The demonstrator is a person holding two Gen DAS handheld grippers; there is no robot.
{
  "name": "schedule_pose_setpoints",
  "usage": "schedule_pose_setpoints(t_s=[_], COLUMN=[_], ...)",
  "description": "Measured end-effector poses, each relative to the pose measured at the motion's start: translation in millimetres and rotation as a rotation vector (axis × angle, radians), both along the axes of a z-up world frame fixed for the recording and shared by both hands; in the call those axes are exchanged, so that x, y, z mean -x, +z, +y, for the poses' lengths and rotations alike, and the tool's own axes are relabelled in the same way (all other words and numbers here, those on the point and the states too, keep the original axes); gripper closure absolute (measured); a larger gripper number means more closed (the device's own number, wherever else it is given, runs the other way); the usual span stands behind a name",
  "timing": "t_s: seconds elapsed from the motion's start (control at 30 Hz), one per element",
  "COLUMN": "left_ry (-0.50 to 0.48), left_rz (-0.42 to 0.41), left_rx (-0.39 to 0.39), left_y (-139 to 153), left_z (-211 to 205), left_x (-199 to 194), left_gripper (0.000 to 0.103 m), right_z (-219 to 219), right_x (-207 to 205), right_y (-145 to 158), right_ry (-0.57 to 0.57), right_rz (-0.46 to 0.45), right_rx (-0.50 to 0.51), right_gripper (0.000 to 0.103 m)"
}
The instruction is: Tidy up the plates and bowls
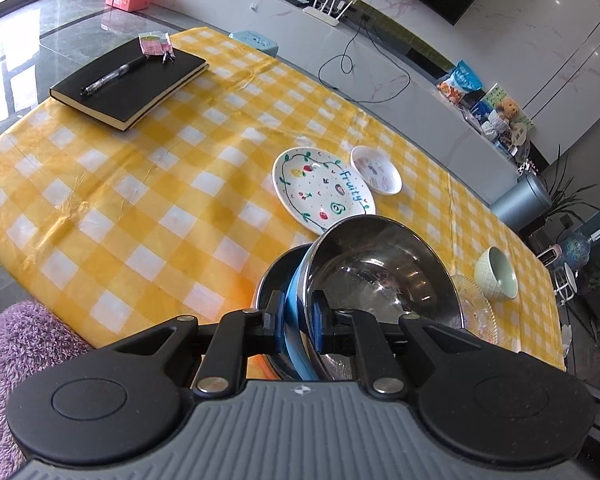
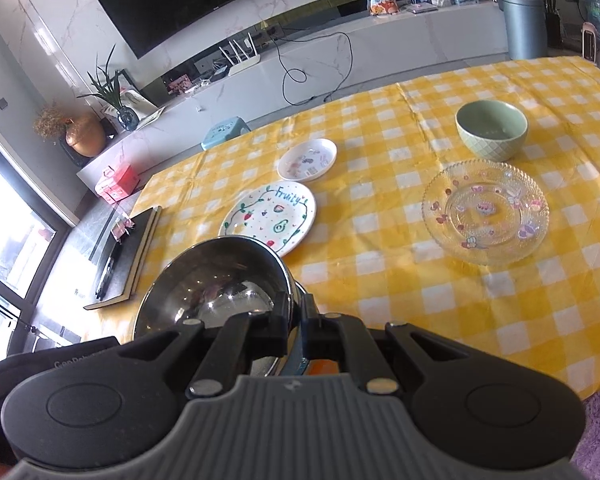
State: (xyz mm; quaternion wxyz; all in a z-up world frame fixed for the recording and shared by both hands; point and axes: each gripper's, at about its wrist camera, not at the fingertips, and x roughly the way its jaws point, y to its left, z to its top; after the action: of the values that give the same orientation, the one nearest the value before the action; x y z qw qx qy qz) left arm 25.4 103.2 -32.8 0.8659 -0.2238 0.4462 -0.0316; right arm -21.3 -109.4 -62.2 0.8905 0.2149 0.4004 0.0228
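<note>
A steel bowl with a blue outer wall is tilted above the near table edge; it also shows in the right wrist view. My left gripper is shut on its rim at one side. My right gripper is shut on its rim at the other side. A white "Fruity" plate lies just beyond the bowl, a small white dish behind it. A clear glass plate and a green bowl stand to the right.
The table has a yellow checked cloth. A black notebook with a pen lies at the far left. A purple fuzzy seat is at the near left edge. A TV bench runs behind the table.
</note>
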Motion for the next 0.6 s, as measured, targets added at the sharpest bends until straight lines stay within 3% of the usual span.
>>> schedule_pose_setpoints(t_s=[0.6], left_ry=[-0.024], left_rz=[0.031], left_rx=[-0.111], left_y=[-12], left_z=[-9], left_x=[-13], left_gripper=[0.088], right_z=[-1], right_x=[-18], right_y=[-24], right_ry=[0.028], right_rz=[0.061], right_rx=[-0.032], right_gripper=[0.098])
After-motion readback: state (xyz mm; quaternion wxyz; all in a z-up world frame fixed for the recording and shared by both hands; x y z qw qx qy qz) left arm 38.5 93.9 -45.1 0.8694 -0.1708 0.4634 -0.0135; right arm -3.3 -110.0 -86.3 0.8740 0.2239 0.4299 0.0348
